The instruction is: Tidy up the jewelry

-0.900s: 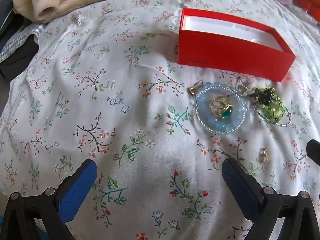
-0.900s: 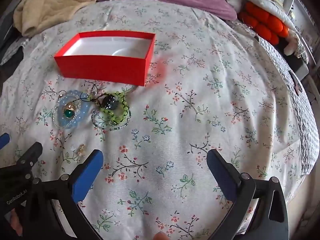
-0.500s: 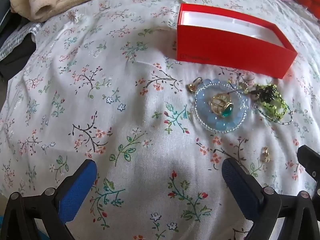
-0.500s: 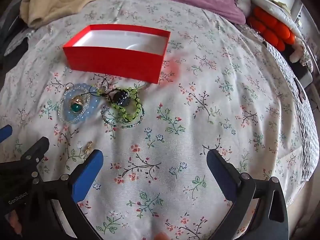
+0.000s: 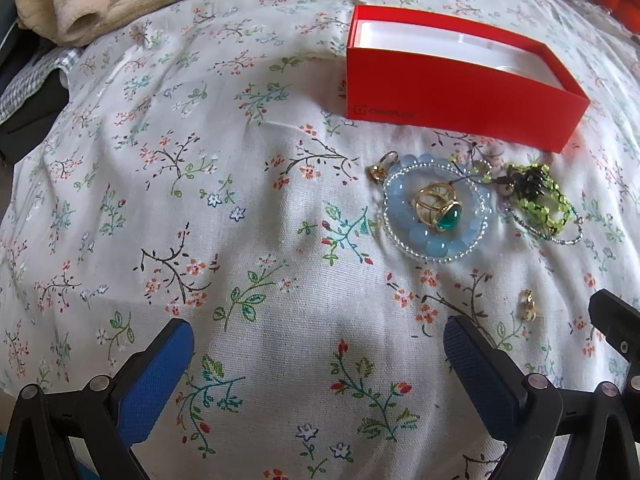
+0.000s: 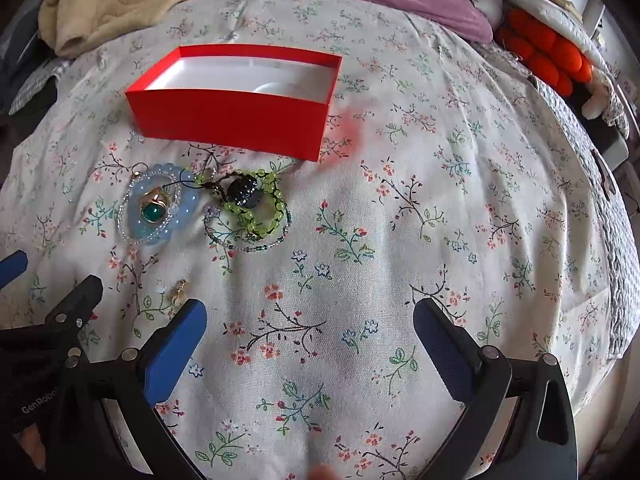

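Both the left hand-held gripper [image 5: 316, 364] and right hand-held gripper [image 6: 310, 344], jaws apart and empty, have been brought nearer the jewelry [image 6: 204, 204] ahead; the box [image 6: 236, 118] beyond remains unfilled.

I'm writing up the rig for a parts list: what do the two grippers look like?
Both are alike: the left gripper and the right gripper have black angular frames with silver rivets and two fingers faced with textured blue pads. The left one's side, seen from the right wrist, bears pale lettering, only partly legible.
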`<state>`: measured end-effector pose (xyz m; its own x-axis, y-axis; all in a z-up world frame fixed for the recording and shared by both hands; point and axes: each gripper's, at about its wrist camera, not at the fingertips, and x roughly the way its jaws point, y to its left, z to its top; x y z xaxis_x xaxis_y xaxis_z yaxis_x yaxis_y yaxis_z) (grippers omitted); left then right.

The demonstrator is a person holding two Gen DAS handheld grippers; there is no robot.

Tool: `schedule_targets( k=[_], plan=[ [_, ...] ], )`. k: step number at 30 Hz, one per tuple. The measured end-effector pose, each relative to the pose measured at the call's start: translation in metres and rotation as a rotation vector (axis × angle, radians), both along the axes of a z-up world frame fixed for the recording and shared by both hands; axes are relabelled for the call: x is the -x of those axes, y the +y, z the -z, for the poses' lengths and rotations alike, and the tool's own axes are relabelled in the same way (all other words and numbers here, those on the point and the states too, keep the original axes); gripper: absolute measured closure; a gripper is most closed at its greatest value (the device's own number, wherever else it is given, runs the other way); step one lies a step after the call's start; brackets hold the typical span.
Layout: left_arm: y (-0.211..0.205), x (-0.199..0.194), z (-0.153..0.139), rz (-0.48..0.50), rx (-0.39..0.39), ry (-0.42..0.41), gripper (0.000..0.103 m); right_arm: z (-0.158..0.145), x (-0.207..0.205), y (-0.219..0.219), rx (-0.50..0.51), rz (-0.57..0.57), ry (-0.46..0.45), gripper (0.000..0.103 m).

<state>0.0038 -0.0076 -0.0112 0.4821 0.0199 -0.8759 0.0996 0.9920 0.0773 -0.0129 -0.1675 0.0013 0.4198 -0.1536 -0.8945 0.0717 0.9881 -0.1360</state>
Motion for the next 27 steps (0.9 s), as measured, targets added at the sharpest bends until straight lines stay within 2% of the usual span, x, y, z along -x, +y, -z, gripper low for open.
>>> schedule_targets(
  k=[27],
  plan=[
    [0.0033, -0.0034, -0.0044, -0.002, 0.0, 0.006, 0.0, 0.0017, 0.0002, 0.0022, 0.002, -0.001, 0.002, 0.0]
  ],
)
